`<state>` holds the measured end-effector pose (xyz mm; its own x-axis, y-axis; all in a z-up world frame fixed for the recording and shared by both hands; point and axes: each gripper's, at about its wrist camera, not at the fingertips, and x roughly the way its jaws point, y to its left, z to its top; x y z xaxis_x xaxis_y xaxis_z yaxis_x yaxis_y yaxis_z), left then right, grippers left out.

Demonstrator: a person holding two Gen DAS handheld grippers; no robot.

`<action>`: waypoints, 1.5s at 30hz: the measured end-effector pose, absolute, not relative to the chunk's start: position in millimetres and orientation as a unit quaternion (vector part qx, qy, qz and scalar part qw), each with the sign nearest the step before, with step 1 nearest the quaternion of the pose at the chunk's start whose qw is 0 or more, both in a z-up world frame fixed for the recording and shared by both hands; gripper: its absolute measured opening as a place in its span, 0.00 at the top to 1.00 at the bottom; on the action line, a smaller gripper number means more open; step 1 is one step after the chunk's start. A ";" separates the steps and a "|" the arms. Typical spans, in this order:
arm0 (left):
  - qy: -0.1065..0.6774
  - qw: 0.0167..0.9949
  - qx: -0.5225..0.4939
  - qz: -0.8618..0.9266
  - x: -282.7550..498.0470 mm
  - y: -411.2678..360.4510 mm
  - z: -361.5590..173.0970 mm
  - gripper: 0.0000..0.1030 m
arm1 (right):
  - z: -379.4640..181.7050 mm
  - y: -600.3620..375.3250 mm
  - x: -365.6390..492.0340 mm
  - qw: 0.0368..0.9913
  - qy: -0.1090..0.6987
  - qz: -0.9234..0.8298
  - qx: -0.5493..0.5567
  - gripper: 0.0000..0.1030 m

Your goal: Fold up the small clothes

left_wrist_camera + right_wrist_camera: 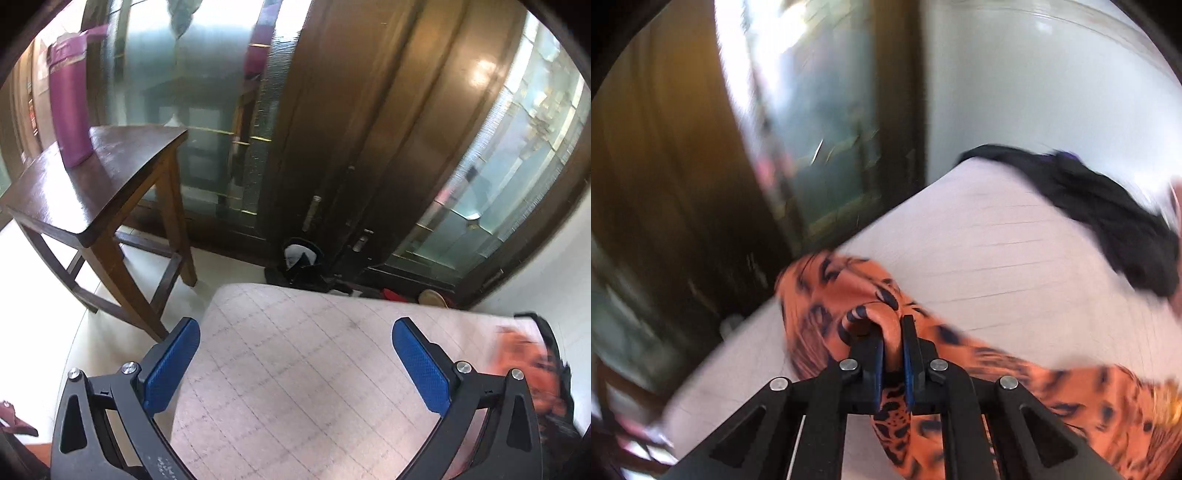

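The right gripper [894,332] is clamped on a fold of the orange cloth [997,365], which trails across the near part of the checked surface [997,258]. A black cloth [1108,206] lies at the far right edge. The left gripper [295,354] hangs over bare surface, jaws wide, holding nothing.

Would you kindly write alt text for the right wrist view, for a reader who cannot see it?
The right gripper is shut on a bunched fold of an orange garment with dark animal print, over a pale checked surface. A black garment lies on that surface further back, to the right; the view is motion-blurred.
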<state>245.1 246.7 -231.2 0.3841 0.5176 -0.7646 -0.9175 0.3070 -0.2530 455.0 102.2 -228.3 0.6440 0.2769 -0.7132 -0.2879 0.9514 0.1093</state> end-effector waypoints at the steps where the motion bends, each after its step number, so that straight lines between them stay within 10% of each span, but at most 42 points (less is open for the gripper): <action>1: 0.289 0.762 -0.340 0.469 248.3 239.9 -229.8 0.00 | -211.6 69.9 448.7 0.913 0.379 0.150 0.028 0.92; 9: 0.330 0.826 -0.259 0.377 282.3 160.1 -224.3 0.00 | -143.8 -205.6 338.3 0.930 0.270 0.052 0.242 0.92; 18: 0.403 0.885 -0.070 0.224 315.8 20.9 -244.3 0.00 | -269.4 -434.1 172.1 0.848 0.336 -0.159 0.377 0.86; 23: 0.421 0.891 -0.005 0.170 318.0 -26.5 -257.2 0.00 | -331.5 -480.5 112.0 0.785 0.338 -0.178 0.488 0.39; 33: 0.374 0.925 -0.040 0.055 312.6 -61.4 -248.5 0.00 | -273.1 -481.0 155.9 0.866 0.262 -0.159 0.395 0.40; 45: 0.464 0.881 -0.069 0.063 369.8 -90.9 -313.5 0.00 | -320.0 -489.0 191.1 0.831 0.374 -0.159 0.381 0.47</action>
